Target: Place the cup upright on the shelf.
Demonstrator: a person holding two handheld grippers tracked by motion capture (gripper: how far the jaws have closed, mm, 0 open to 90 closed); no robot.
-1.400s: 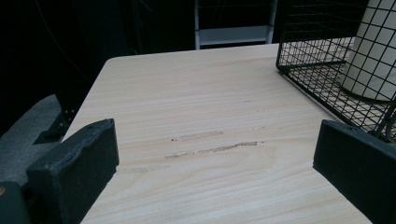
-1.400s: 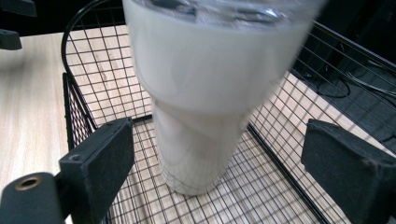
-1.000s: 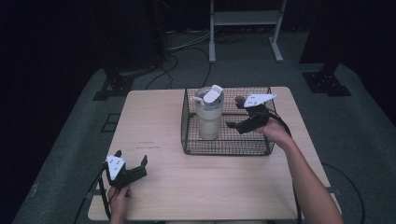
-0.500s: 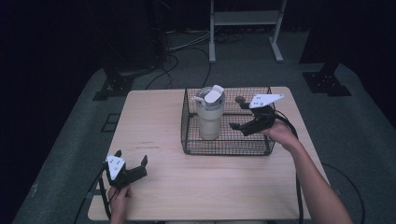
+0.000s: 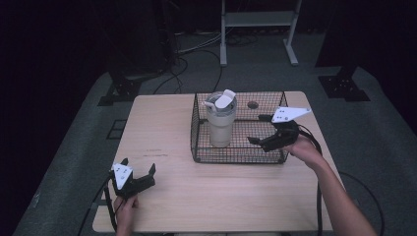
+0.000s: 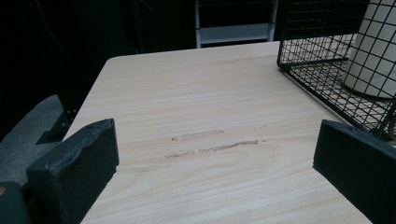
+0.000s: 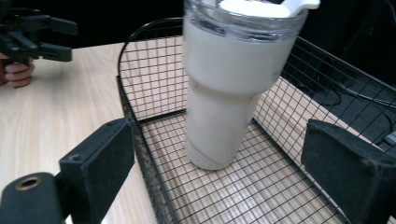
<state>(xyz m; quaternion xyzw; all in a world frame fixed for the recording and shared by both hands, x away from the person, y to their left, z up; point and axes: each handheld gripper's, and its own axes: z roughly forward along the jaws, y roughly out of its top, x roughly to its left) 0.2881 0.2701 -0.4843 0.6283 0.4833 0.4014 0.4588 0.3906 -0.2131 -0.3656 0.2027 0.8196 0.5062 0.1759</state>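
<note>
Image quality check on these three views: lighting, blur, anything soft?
High view: the table is evenly lit, the surroundings fall to near black, and the whole frame is slightly soft. Left gripper view: the wood grain is sharp, with the near jaws a little soft. Right gripper view: the tumbler and wire basket are crisp, no glare, jaws mildly blurred.

A white tumbler [image 5: 220,121] stands upright inside a black wire basket [image 5: 239,156] on the wooden tabletop [image 5: 162,123]. The right hand-held gripper [image 5: 259,129] hovers over the basket's right part, jaws apart. The left hand-held gripper [image 5: 138,168] sits near the front left corner, jaws spread.
</note>
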